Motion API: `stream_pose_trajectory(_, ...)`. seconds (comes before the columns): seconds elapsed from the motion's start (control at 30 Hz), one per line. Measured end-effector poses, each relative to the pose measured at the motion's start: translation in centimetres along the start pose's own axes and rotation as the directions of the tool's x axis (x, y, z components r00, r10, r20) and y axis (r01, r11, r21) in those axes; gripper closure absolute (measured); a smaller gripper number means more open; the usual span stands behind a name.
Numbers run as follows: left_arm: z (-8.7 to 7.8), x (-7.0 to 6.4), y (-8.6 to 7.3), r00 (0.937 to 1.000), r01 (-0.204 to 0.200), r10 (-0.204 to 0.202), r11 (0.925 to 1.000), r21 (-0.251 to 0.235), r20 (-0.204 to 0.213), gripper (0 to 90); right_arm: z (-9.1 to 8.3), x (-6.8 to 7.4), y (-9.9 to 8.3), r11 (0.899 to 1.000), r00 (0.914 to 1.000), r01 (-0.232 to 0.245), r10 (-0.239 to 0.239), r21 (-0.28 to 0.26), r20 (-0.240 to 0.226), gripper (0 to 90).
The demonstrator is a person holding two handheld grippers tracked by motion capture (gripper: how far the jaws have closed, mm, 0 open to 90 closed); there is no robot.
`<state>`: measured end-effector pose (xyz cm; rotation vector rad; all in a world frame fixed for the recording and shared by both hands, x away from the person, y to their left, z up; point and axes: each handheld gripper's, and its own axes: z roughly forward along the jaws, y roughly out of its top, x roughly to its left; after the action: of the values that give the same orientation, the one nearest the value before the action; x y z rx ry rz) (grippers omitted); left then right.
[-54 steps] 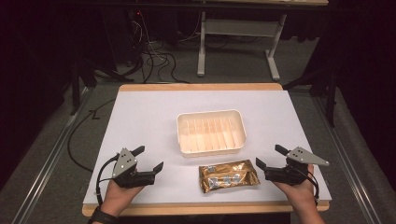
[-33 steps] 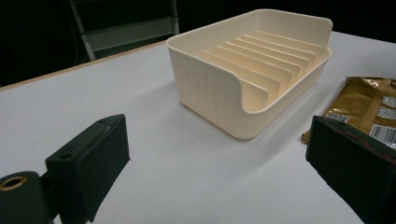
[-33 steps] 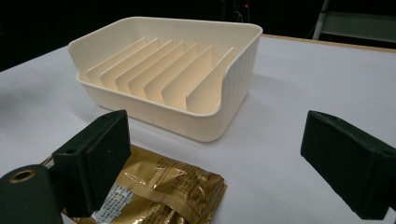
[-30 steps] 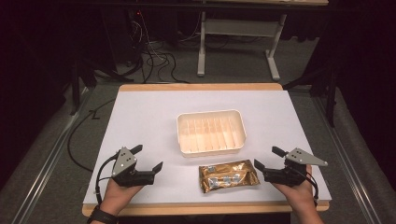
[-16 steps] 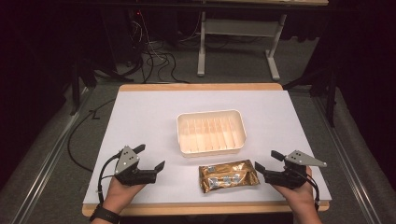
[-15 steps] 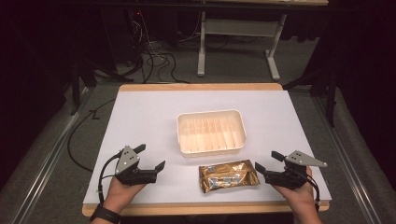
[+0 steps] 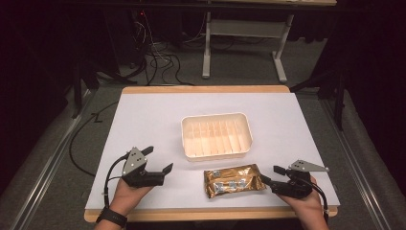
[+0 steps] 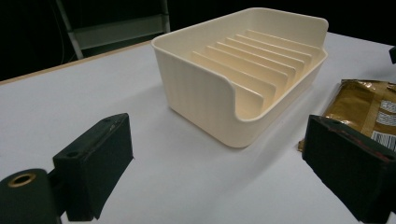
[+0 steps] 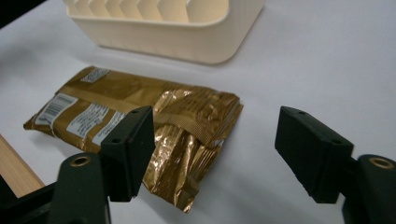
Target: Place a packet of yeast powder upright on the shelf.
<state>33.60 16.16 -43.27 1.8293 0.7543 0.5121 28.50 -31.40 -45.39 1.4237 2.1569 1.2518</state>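
A gold foil packet [image 7: 233,180] lies flat on the white table near its front edge, label side up; it appears again in the right gripper view [image 9: 140,116] and at the right edge of the left gripper view [image 8: 369,105]. Behind it stands a cream ribbed tray [image 7: 216,135] [image 8: 243,79] [image 9: 177,28] with nothing in it. My right gripper [image 7: 272,176] [image 9: 212,149] is open just right of the packet, its left jaw over the packet's crinkled end. At the front left, my left gripper [image 7: 158,160] [image 8: 219,177] is open, aimed at the tray, with nothing between its jaws.
The white table top [image 7: 143,120] has a wooden rim along its front [image 7: 210,213]. Beyond the far edge lie floor cables [image 7: 153,62] and a grey table frame [image 7: 244,33]. A metal rail [image 7: 43,167] runs along the floor to the left.
My right gripper has crept left toward the packet's end. My left gripper has shifted slightly to the right. Packet and tray have stayed put.
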Motion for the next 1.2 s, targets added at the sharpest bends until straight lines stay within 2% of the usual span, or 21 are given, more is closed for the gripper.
stream_pose_trajectory(0.03,0.1,0.0,0.0,1.0,0.0,0.0,1.0,0.003,0.003,9.0,0.1,0.1,-0.1,1.0,1.0,0.005,-0.005,0.016,0.001,32.3)
stream_pose_trajectory(0.07,0.1,0.0,0.0,1.0,-0.001,0.001,1.0,0.003,0.003,9.0,0.5,0.3,-0.3,0.999,0.9999,0.011,-0.011,0.045,-0.001,38.4)
stream_pose_trajectory(0.23,0.2,-0.1,0.1,0.9999,-0.004,0.004,1.0,0.0,0.01,9.0,0.7,0.5,-0.8,0.997,0.9997,0.012,-0.01,0.073,-0.022,47.0)
stream_pose_trajectory(0.3,0.2,-0.1,0.1,0.9999,-0.004,0.004,1.0,-0.001,0.011,9.0,0.7,0.3,-0.9,0.997,0.9985,-0.014,0.018,0.079,-0.052,50.7)
stream_pose_trajectory(0.43,0.2,-0.1,0.1,0.9999,-0.005,0.005,1.0,-0.002,0.012,9.0,0.9,0.2,-1.1,0.995,0.9963,-0.025,0.033,0.093,-0.079,48.6)
stream_pose_trajectory(0.47,0.2,-0.1,0.1,0.9998,-0.008,0.008,1.0,-0.002,0.015,9.0,1.1,0.1,-1.1,0.994,0.9939,-0.033,0.043,0.103,-0.101,45.4)
stream_pose_trajectory(0.63,0.2,0.0,0.1,0.9999,-0.011,0.011,0.9999,0.0,0.013,9.0,1.6,0.2,-1.3,0.99,0.9928,-0.032,0.048,0.139,-0.11,47.4)
stream_pose_trajectory(0.7,0.1,0.0,0.1,0.9999,-0.012,0.012,0.9999,0.0,0.012,9.1,1.7,0.2,-1.3,0.988,0.9932,-0.032,0.049,0.15,-0.106,52.1)
stream_pose_trajectory(0.73,0.1,0.0,0.1,0.9999,-0.012,0.012,0.9999,0.0,0.011,9.0,1.7,0.1,-1.3,0.988,0.9928,-0.032,0.049,0.152,-0.109,61.6)
stream_pose_trajectory(0.77,0.1,0.0,0.1,0.9999,-0.012,0.012,0.9999,0.0,0.011,9.0,1.7,0.1,-1.3,0.988,0.9928,-0.032,0.049,0.152,-0.109,61.6)
stream_pose_trajectory(0.8,0.1,0.0,0.1,0.9998,-0.013,0.013,0.9999,0.0,0.011,9.1,1.7,-0.2,-1.3,0.986,0.9896,-0.043,0.064,0.162,-0.128,72.5)
stream_pose_trajectory(0.87,0.1,0.0,0.1,0.9998,-0.014,0.014,0.9999,0.001,0.011,9.1,1.8,-0.3,-1.4,0.985,0.9895,-0.042,0.064,0.165,-0.13,75.9)
stream_pose_trajectory(0.9,0.1,0.0,0.1,0.9998,-0.013,0.013,0.9999,0.0,0.011,9.1,1.8,-0.4,-1.3,0.984,0.9885,-0.042,0.066,0.172,-0.136,84.8)
stream_pose_trajectory(0.93,0.1,0.0,0.1,0.9999,-0.013,0.013,0.9999,0.0,0.011,9.1,1.8,-0.4,-1.3,0.984,0.9885,-0.042,0.066,0.172,-0.136,84.8)
stream_pose_trajectory(0.97,0.1,0.0,0.1,0.9999,-0.014,0.014,0.9999,0.0,0.01,9.1,1.7,-0.5,-1.2,0.986,0.9896,-0.038,0.06,0.164,-0.131,88.9)
stream_pose_trajectory(1.03,0.1,0.0,0.1,0.9999,-0.015,0.015,0.9999,0.001,0.008,9.1,1.6,-0.5,-1.2,0.987,0.9907,-0.03,0.051,0.158,-0.126,89.3)
stream_pose_trajectory(1.07,0.1,0.0,0.1,0.9999,-0.014,0.014,0.9999,0.0,0.008,9.1,1.5,-0.5,-1.1,0.988,0.9934,-0.025,0.042,0.15,-0.107,89.7)
stream_pose_trajectory(1.2,0.0,0.0,0.1,0.9999,-0.012,0.012,0.9999,-0.002,0.008,9.2,1.4,-0.7,-1.0,0.989,0.9953,-0.034,0.047,0.142,-0.085,89.7)
